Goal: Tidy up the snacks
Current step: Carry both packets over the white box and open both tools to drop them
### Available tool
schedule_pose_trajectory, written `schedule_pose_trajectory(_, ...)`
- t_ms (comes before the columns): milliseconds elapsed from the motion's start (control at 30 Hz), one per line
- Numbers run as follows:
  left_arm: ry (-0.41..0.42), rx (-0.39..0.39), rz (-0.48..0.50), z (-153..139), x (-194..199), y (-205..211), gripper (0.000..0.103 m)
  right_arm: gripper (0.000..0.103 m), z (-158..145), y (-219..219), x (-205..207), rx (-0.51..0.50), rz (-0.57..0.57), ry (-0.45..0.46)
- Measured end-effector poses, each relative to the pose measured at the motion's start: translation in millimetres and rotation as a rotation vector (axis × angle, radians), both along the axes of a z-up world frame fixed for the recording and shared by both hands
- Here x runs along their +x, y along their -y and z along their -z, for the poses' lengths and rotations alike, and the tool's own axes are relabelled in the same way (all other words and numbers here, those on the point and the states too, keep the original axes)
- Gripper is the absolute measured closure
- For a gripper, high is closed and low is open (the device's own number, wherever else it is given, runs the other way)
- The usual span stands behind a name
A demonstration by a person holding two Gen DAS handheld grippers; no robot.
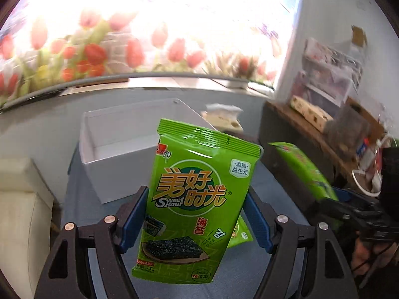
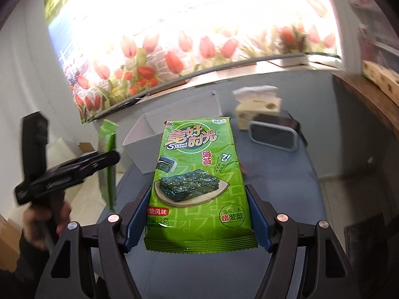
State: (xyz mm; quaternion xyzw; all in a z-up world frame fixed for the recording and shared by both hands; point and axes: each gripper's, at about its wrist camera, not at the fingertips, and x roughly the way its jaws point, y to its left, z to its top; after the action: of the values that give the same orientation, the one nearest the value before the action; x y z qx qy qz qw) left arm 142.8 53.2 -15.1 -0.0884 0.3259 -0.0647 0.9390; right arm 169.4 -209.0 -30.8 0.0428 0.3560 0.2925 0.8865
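Item one: green seaweed packet (image 1: 189, 199), standing upright and tilted, clamped between the blue pads (image 1: 133, 219) of my left gripper (image 1: 197, 220), lifted above the blue table (image 1: 269, 189).

Item two: second seaweed packet (image 2: 199, 184), same print, lying flat along my right gripper (image 2: 199, 220), its sides pinched by both pads, its sealed end toward the camera.

Item three: one more green packet (image 1: 240, 234), only a corner showing, lying on the table behind the first.

Item four: white box (image 1: 119, 149), open-topped, on the table beyond both packets; I see nothing inside it.

Item five: tissue box (image 2: 258, 107) and a dark gray-rimmed tray (image 2: 274, 135), to the right of the white box.

Item six: tulip poster (image 2: 174, 57) on the wall behind.
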Motion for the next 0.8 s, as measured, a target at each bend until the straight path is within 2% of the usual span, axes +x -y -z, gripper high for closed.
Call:
schedule_pose_trajectory(100,0.018,-0.02,-0.077,-9.3,-3.7,-17.0,0.024,0.027,0.6,-27.7,18.0,-0.019,-0.034,0.024)
schedule_pose_trajectory(233,0.029,-0.029,-0.153,-18.3,24.3,-37.7,0.024,0.027,1.4,-69.6,57.4,-0.025,-0.071,0.044)
schedule_pose_trajectory(333,0.051,-0.059,-0.198,-31.0,53.5,-62.8,0.024,0.027,-1.1,-100.3,95.2,-0.041,-0.075,0.039)
schedule_pose_trajectory(400,0.057,-0.026,-0.255,-36.8,81.1,-74.8,0.024,0.027,-2.2,-118.4,119.1,-0.065,-0.073,0.04)
schedule_pose_trajectory(467,0.055,-0.037,-0.27,-40.3,110.6,-90.2,0.024,0.027,-2.9,-137.9,143.6,-0.095,-0.081,0.047)
schedule_pose_trajectory(567,0.028,-0.056,-0.29,-37.4,151.6,-108.6,0.024,0.027,-0.7,-160.5,177.6,-0.145,-0.075,0.058)
schedule_pose_trajectory(667,-0.006,-0.044,-0.297,-23.5,188.0,-123.0,0.024,0.027,6.3,-178.2,207.9,-0.159,-0.068,0.032)
schedule_pose_trajectory(733,-0.015,-0.033,-0.295,-13.1,197.7,-127.1,0.024,0.026,10.3,-182.8,221.8,-0.139,-0.076,0.006)
schedule_pose_trajectory(767,-0.024,-0.027,-0.3,-7.4,203.2,-129.4,0.02,0.026,12.5,-185.6,227.7,-0.138,-0.078,-0.009)
schedule_pose_trajectory(800,-0.036,-0.029,-0.303,-3.4,205.8,-130.3,0.007,0.021,13.7,-187.6,230.2,-0.136,-0.08,-0.02)
